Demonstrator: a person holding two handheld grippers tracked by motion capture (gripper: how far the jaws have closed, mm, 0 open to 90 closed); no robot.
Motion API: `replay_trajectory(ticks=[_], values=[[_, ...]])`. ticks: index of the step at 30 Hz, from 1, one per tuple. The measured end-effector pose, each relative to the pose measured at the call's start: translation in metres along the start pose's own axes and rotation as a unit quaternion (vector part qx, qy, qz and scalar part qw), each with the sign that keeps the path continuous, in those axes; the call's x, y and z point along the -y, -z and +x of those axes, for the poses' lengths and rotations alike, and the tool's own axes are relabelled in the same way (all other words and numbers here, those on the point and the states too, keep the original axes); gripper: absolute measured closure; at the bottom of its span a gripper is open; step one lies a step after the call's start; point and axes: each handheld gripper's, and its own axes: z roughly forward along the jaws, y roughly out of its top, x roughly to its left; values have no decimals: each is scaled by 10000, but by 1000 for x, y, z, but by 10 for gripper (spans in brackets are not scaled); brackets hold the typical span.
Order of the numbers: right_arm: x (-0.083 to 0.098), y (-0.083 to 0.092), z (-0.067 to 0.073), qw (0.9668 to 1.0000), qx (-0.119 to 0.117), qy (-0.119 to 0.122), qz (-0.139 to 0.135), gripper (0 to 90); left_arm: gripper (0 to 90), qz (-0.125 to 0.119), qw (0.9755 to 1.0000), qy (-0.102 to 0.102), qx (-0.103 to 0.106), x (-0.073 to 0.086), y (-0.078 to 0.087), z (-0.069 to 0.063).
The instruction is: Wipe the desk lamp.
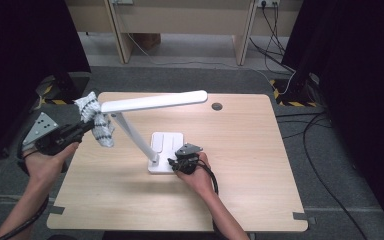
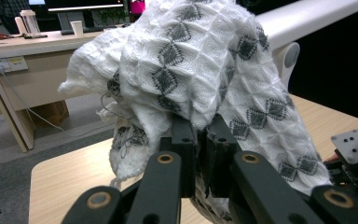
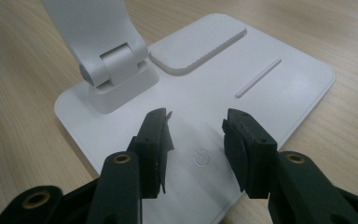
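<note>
Wooden table (image 1: 260, 165) — lamp (image 1: 152, 102) head level, long axis left–right.

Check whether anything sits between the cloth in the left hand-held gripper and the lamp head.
Nothing visible does. The cloth, clamped in the left hand-held gripper, already lies against the near end of the lamp head.

White cloth (image 2: 191, 70) with grey diamonds, bunched, hanging against lamp (image 1: 152, 102) head's left end; white lamp upright mid-table, base flat.
</note>
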Motion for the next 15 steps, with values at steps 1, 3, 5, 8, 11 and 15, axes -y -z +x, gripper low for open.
replay_trajectory(ticks=[1, 3, 5, 8, 11, 15], values=[[0, 0, 0, 10000, 5, -7, 2, 597, 841, 14, 10000, 10, 24, 0, -1, -1], [0, 0, 0, 10000, 1, 2, -2, 596, 841, 78, 9999, 101, 94, 2, -2, -4], [0, 0, 0, 10000, 6, -8, 2, 596, 841, 111, 9998, 106, 139, 3, -4, -6], [0, 0, 0, 10000, 5, -7, 2, 596, 841, 160, 9996, 76, 197, 4, -7, -10], [0, 0, 0, 10000, 6, -7, 0, 597, 841, 191, 9995, 44, 257, 5, -10, -14], [0, 0, 0, 10000, 7, -5, 1, 596, 841, 224, 9993, -24, 313, 5, -12, -18]])
